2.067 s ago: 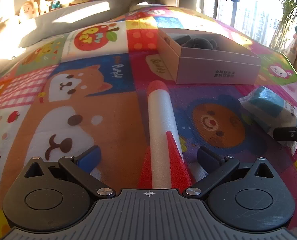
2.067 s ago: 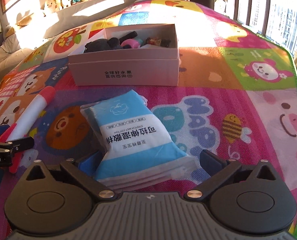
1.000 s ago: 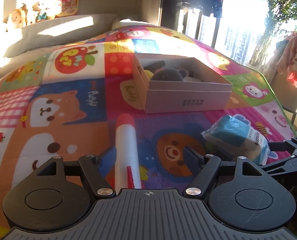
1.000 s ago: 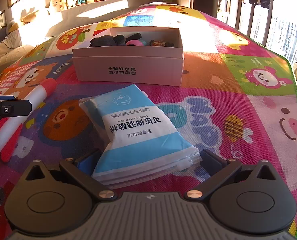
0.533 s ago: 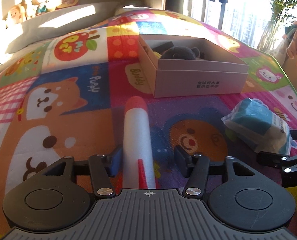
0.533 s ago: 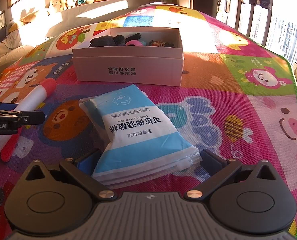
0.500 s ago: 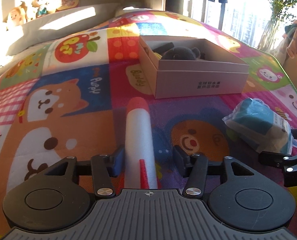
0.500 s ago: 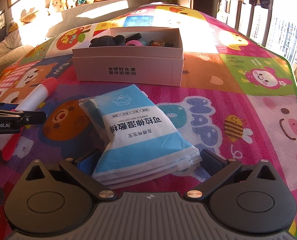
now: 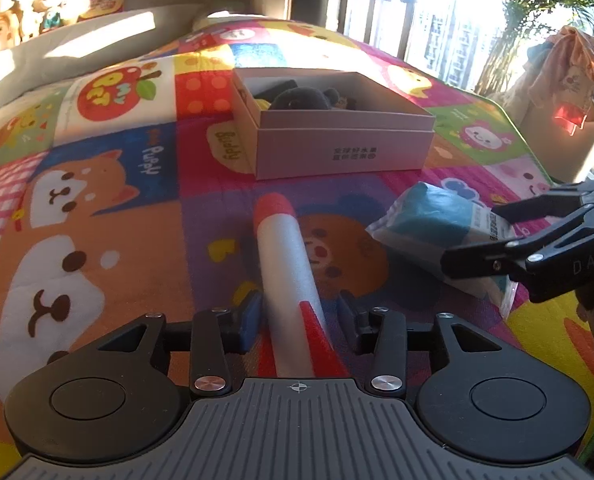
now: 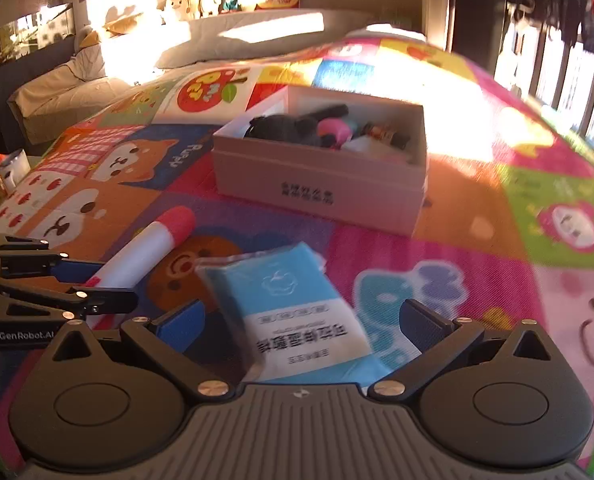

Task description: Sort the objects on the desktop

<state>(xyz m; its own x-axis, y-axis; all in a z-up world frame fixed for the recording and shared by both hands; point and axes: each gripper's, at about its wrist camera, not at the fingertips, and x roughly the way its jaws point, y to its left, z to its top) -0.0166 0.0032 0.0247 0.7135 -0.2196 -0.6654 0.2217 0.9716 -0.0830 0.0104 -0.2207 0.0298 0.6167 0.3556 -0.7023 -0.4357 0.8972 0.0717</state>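
Foam rocket [image 9: 285, 276], white body with red nose, lies on the cartoon play mat [image 9: 109, 240], nose toward the open cardboard box [image 9: 337, 136], tail between the fingers of the left gripper [image 9: 297, 316]. Its jaws closed in from wide a second ago, then opened a little again in the last half second. Left blue pad sits at the foam; a gap shows on the right side, so no firm clamp.

Blue-and-white wipes packet [image 10: 297, 312] is in the right gripper [image 10: 301, 320], tipped up, near end out of sight under the gripper body. Compared with half a second ago this view is blurred and the packet has tilted off the mat, so it looks lifted. Jaws stand wide beside it, pad contact not visible; cannot tell if clamped.

Box already holds a dark plush [image 10: 285, 128] and small items. Judgement: packet is on its way to the box; rocket needs a re-grip first.
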